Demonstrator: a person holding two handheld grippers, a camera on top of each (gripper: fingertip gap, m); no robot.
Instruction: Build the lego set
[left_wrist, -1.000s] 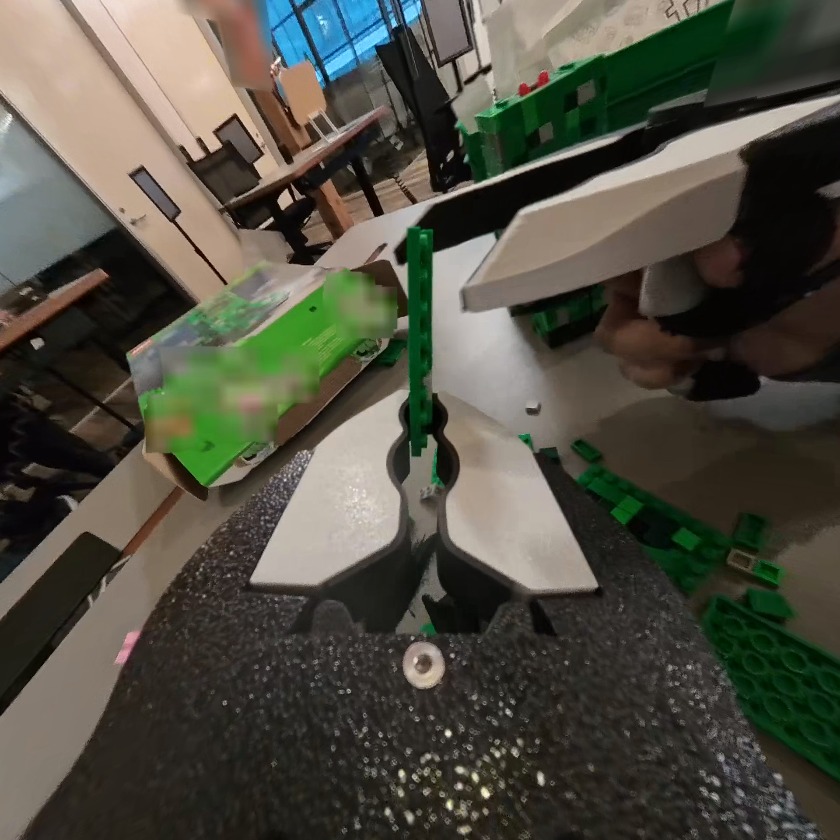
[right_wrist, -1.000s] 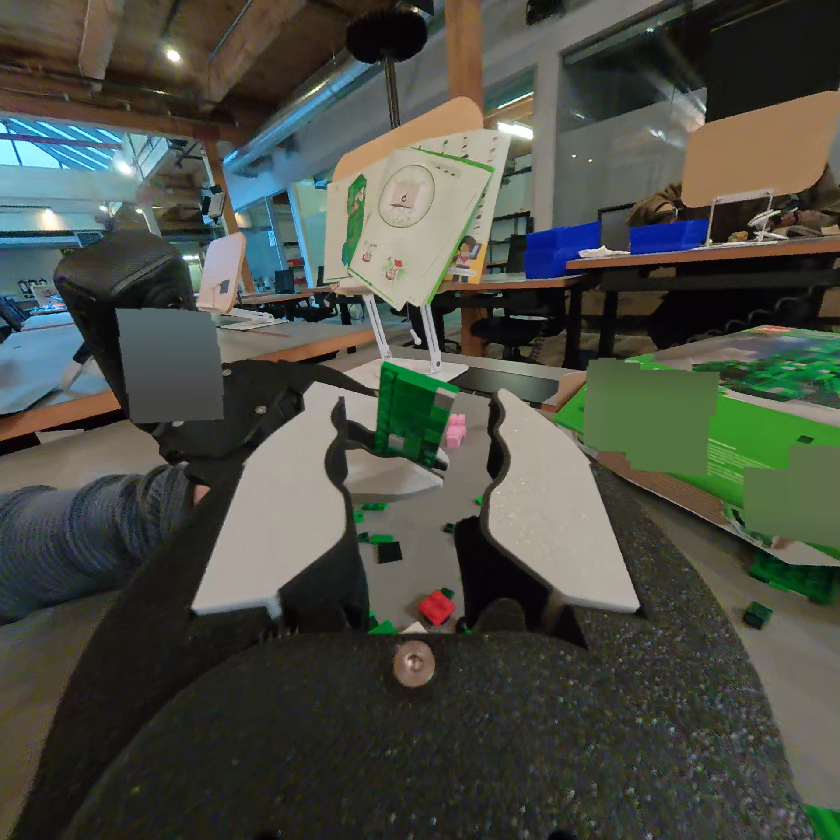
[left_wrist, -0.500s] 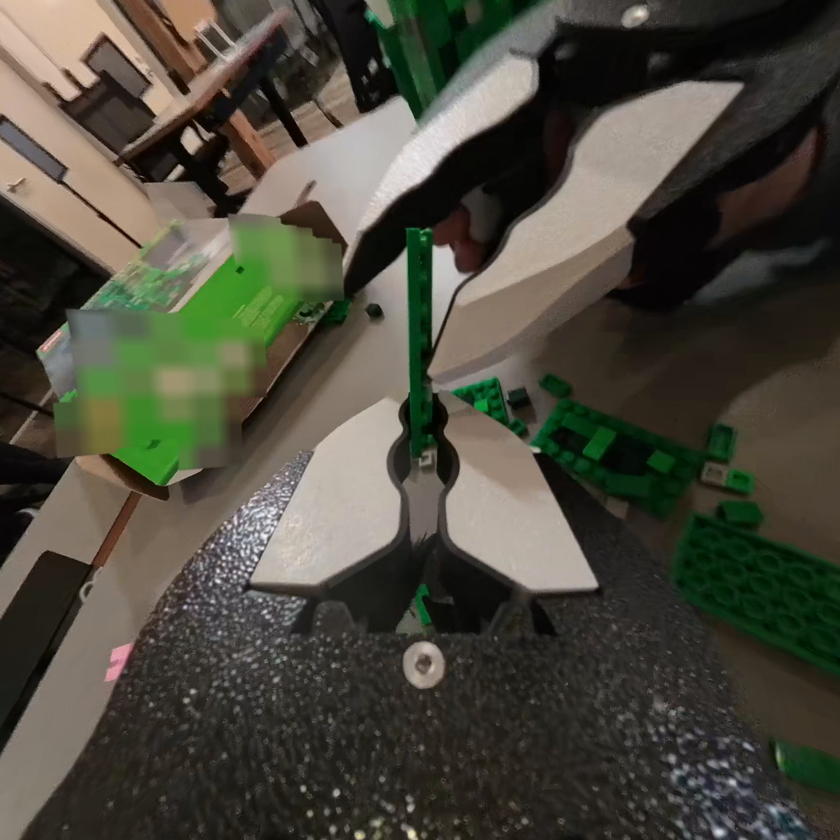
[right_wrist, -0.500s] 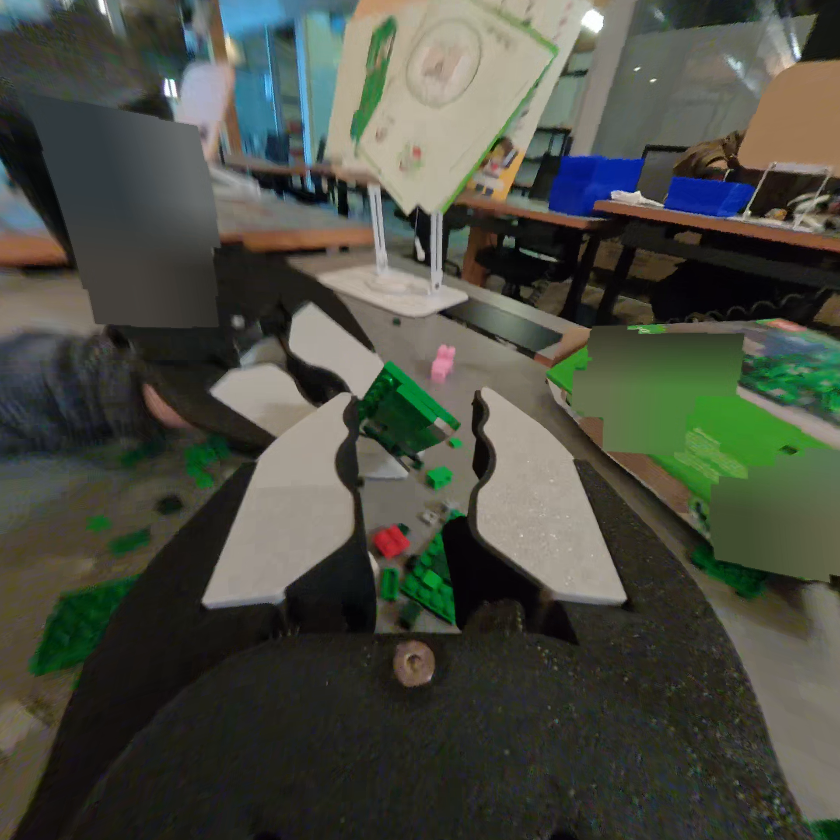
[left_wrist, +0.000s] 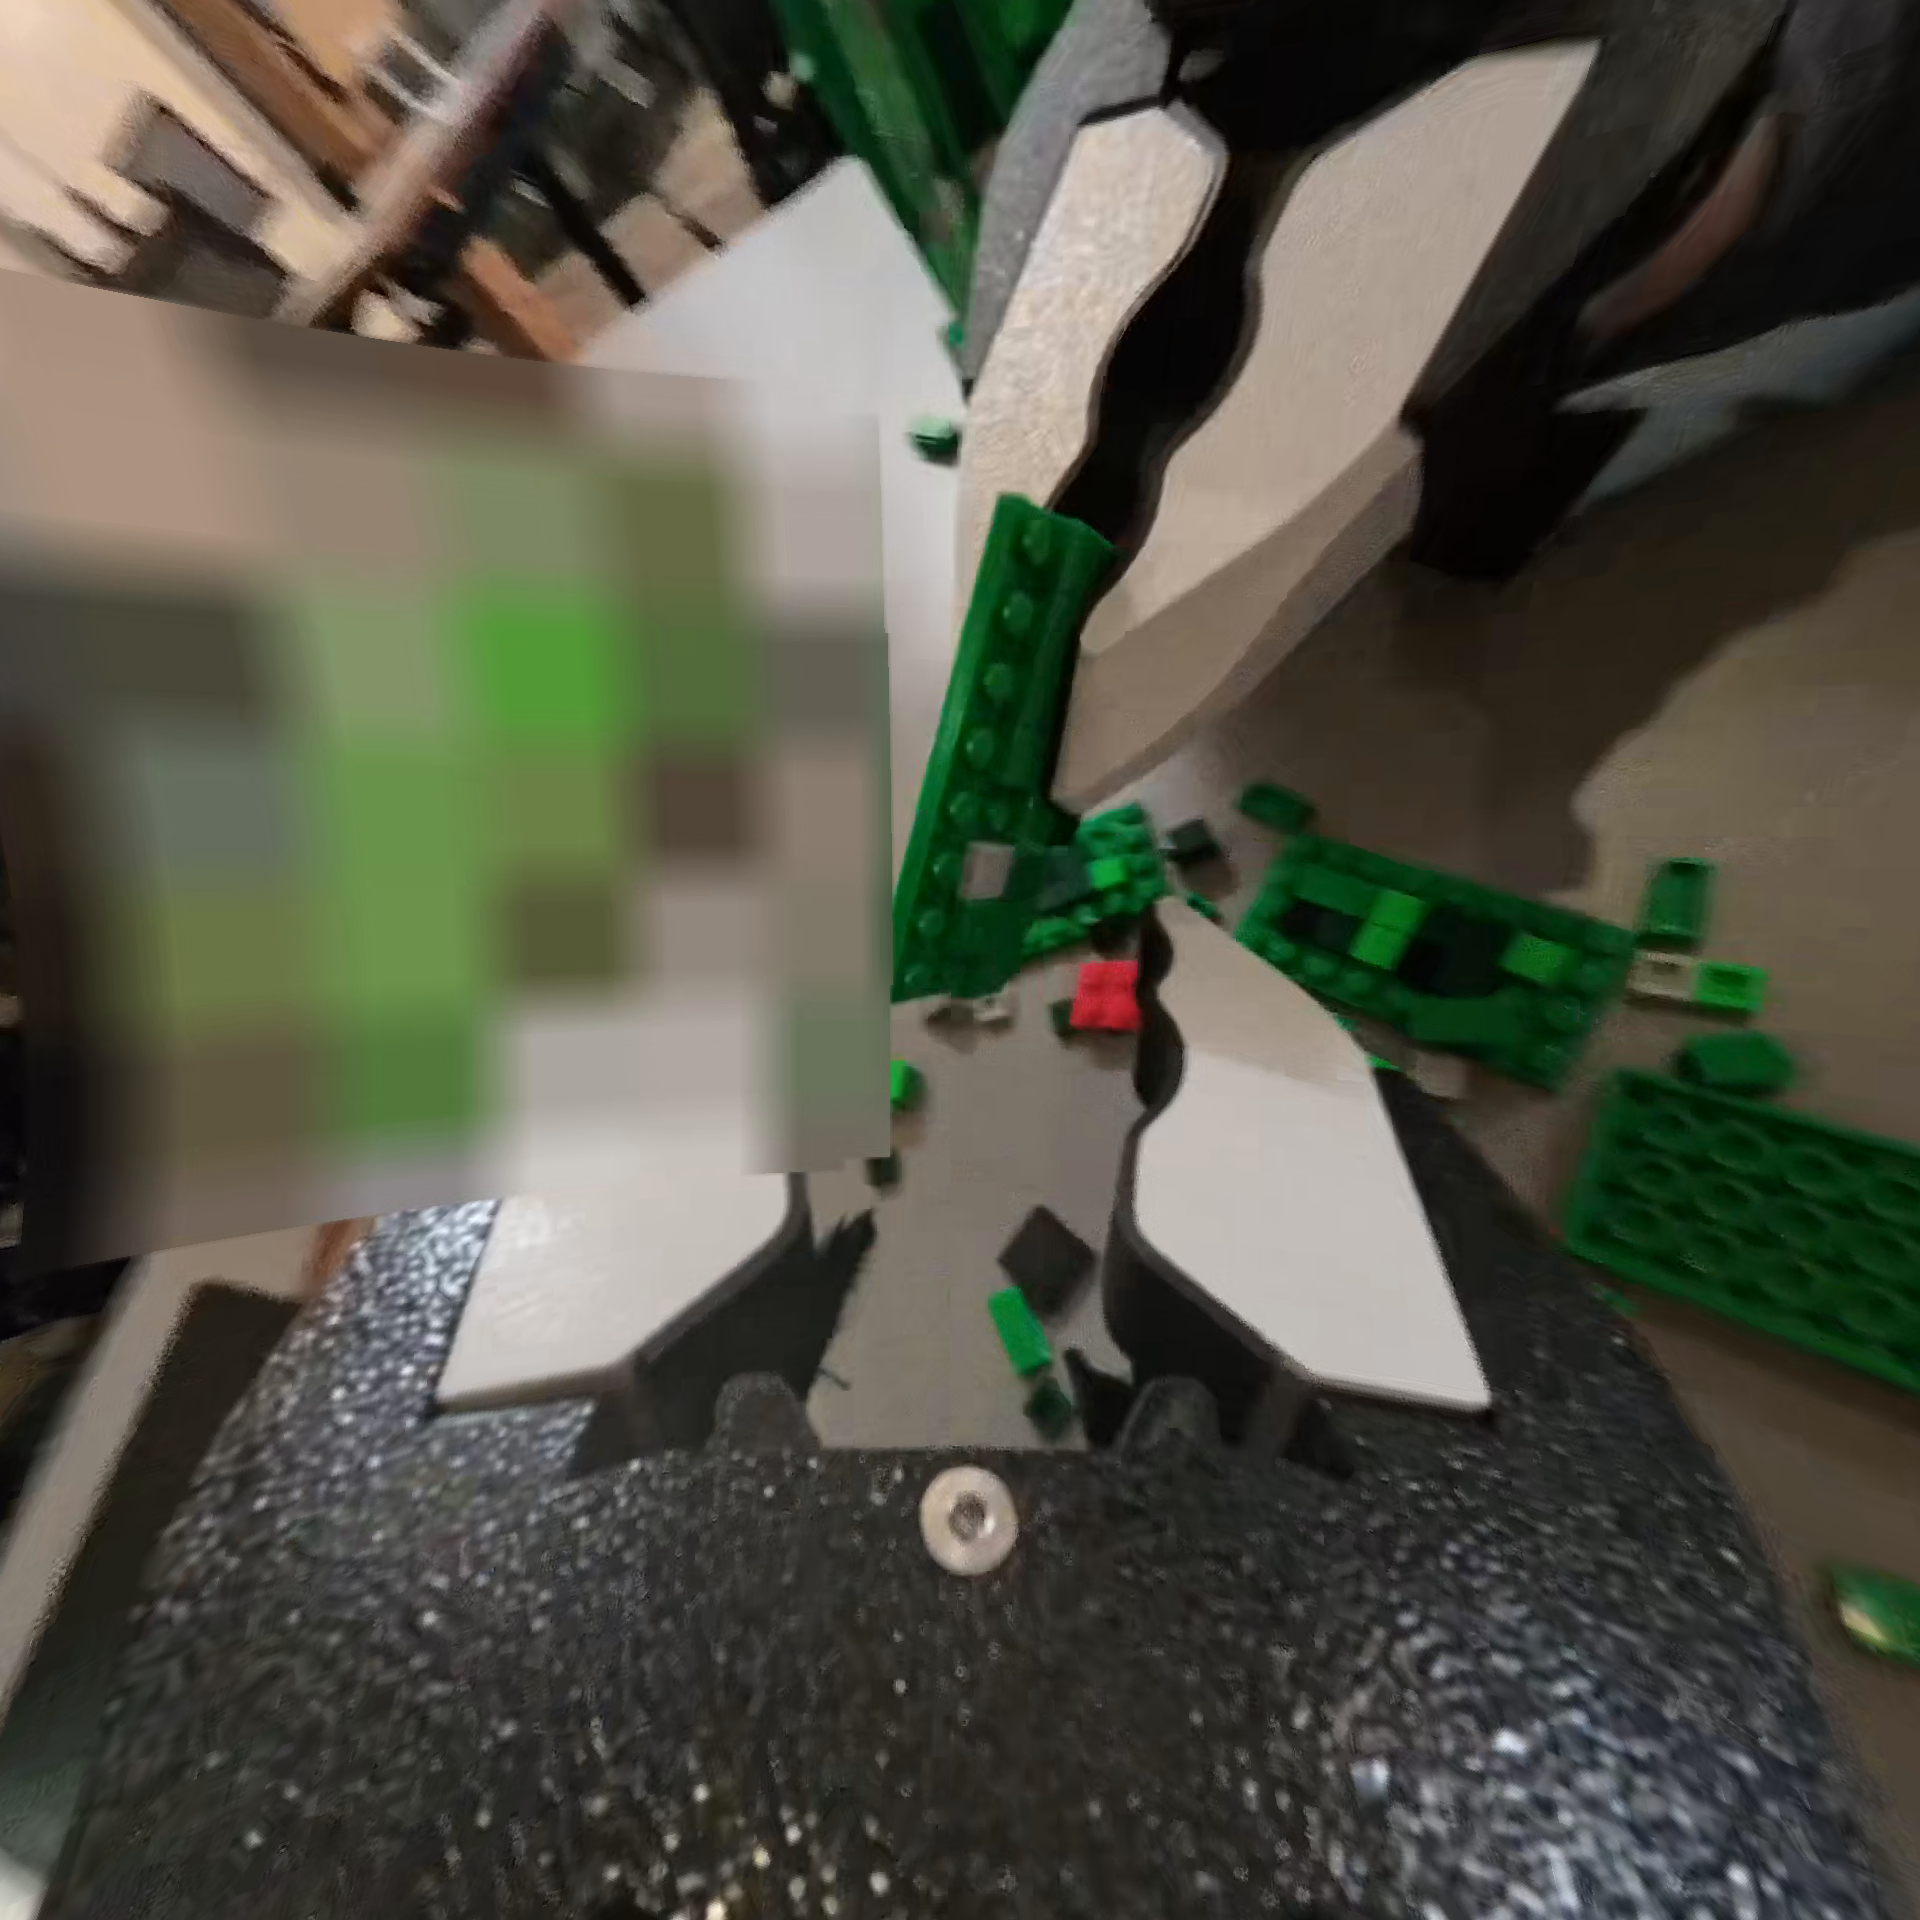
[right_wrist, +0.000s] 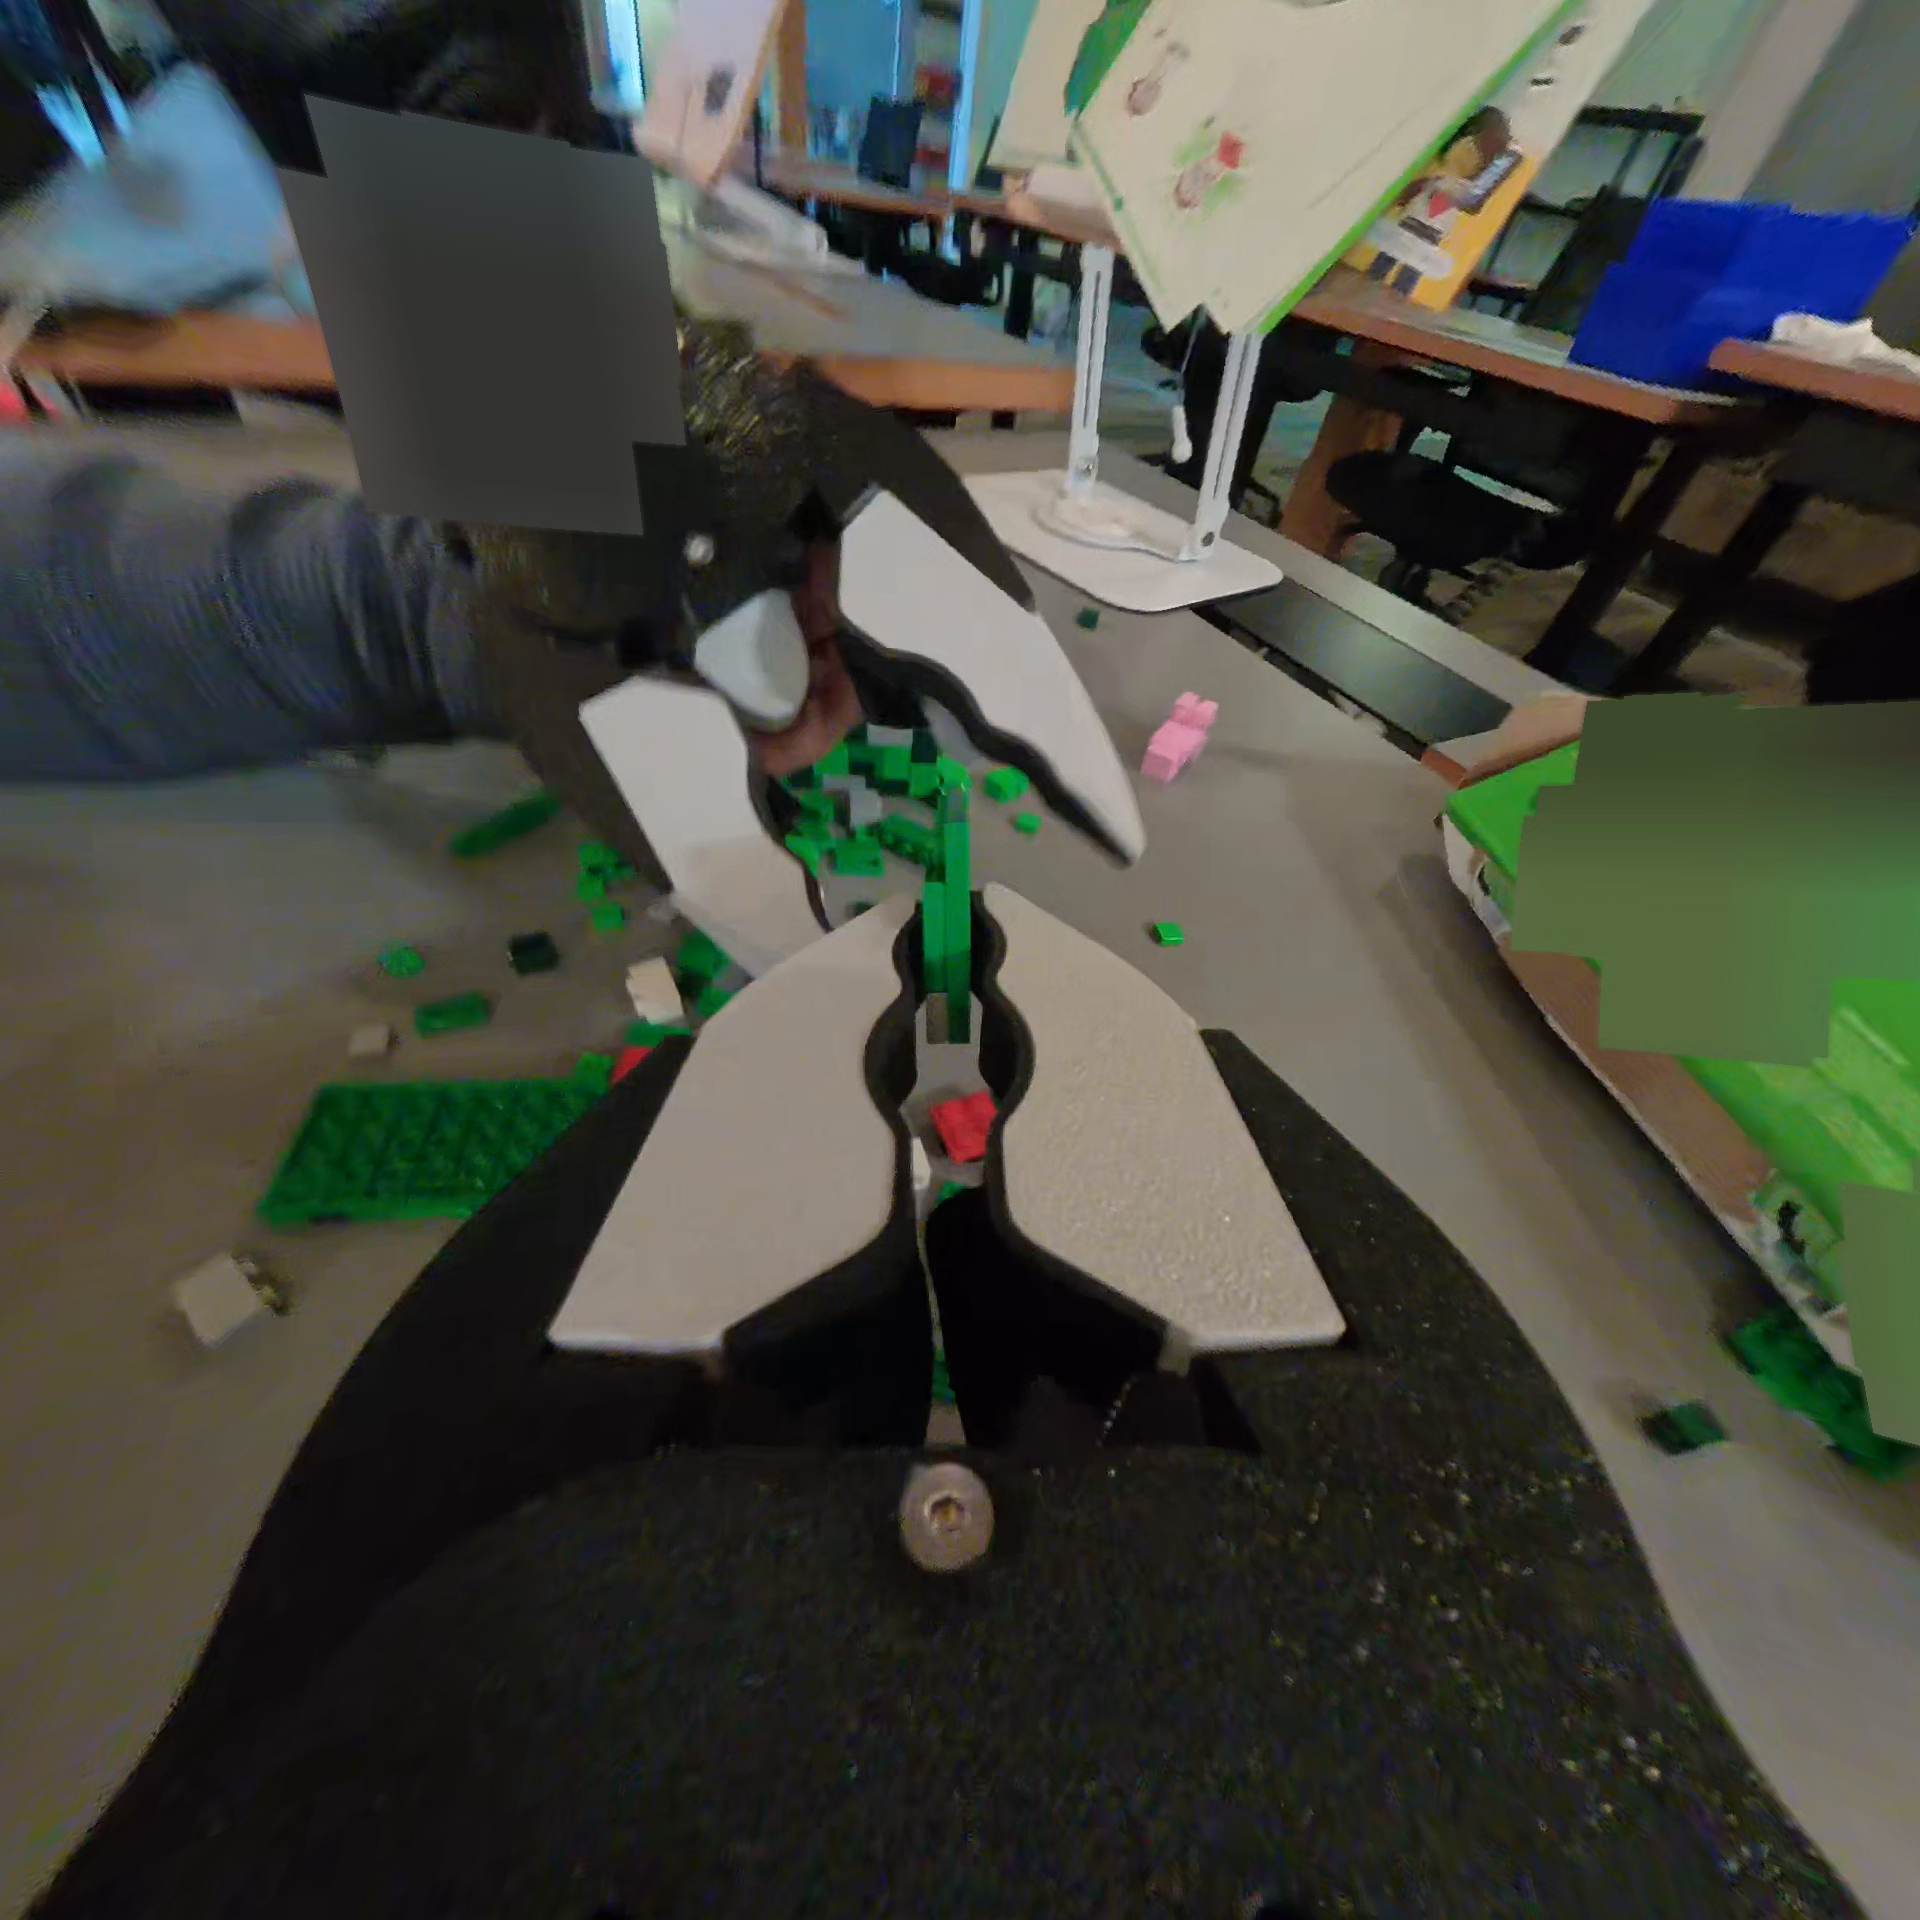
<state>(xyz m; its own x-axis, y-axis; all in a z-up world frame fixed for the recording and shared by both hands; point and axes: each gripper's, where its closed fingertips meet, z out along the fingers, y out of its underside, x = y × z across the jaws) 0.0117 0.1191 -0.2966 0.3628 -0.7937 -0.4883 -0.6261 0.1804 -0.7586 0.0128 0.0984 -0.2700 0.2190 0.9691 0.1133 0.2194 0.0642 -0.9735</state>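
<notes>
The right tool (right_wrist: 951, 914) has its two pale fingers (right_wrist: 1132, 1132) drawn nearly together, pinching a thin green piece edge-on at the tips, pointing toward 12 o'clock in its own view. The left tool (left_wrist: 1023, 1039) stands with its jaws spread wide and nothing between them. In the right wrist view it (right_wrist: 935, 821) sits toward 11 o'clock, angled down to the table, held by a hand (right_wrist: 816, 696) on a grey-sleeved forearm (right_wrist: 239, 623) reaching in from 9 o'clock.

Wooden desks (right_wrist: 1507, 343) and blue bins (right_wrist: 1745, 281) behind.
</notes>
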